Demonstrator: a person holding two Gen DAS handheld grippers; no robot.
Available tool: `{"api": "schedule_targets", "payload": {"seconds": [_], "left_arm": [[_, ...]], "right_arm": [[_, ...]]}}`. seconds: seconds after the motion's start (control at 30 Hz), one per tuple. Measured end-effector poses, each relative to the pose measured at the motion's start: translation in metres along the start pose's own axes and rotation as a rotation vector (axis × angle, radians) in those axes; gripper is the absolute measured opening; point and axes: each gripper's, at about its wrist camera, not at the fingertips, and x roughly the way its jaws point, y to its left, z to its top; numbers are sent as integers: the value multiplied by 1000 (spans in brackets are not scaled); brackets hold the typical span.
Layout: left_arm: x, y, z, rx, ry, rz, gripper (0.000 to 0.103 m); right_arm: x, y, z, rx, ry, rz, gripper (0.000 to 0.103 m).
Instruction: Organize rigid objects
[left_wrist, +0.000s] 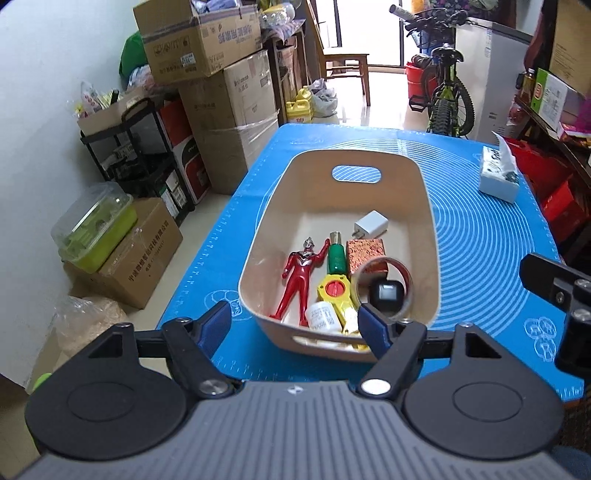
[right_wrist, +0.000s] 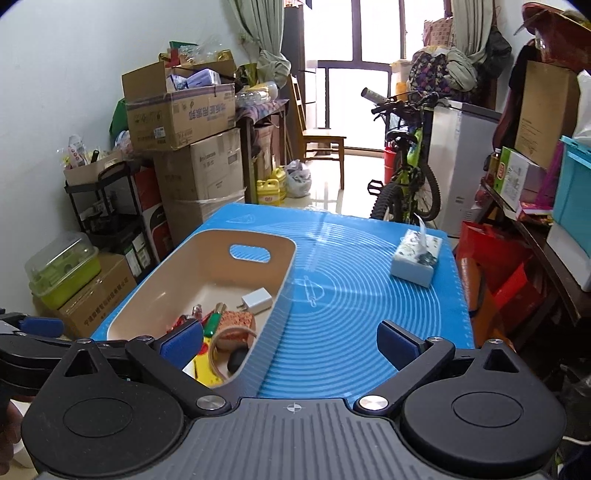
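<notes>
— Both claws first: the left gripper (left_wrist: 295, 325) has its blue pads spread wide and pinches nothing; the right gripper (right_wrist: 291, 343) is spread too, also empty.

— Where do they hang?

— Left one sits just short of the near wall of the beige bin (left_wrist: 424, 206), which rests on the blue mat (left_wrist: 480, 240). Right one is beside that bin, over bare mat, with the bin ahead and to its left.

— And the rigid things?

— All inside the bin, ahead of the left claw. From its left: a red hero figure (left_wrist: 299, 273), a white pill bottle (left_wrist: 322, 319), a yellow toy (left_wrist: 338, 295), a green bottle (left_wrist: 337, 258), a tape roll (left_wrist: 382, 291) ringing a black watch (left_wrist: 386, 293), a red patterned box (left_wrist: 365, 253) and, farther on, a white charger (left_wrist: 372, 225).

— Anything else?

— A tissue pack (right_wrist: 415, 258) on the mat, well ahead and to the right of the right claw.
</notes>
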Motion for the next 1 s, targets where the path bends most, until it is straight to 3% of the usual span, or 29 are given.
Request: {"api": "schedule_targets", "payload": {"seconds": [0.63,1.0], "left_arm": [[-35,-15,-59,26,-46,-23,77],[-27,-19,-92,17,-86,-51,77]], "right_arm": [[-51,-29,-74,19,-14,-24,100],[-51,-36,-111,61,14,-44,100]]}}
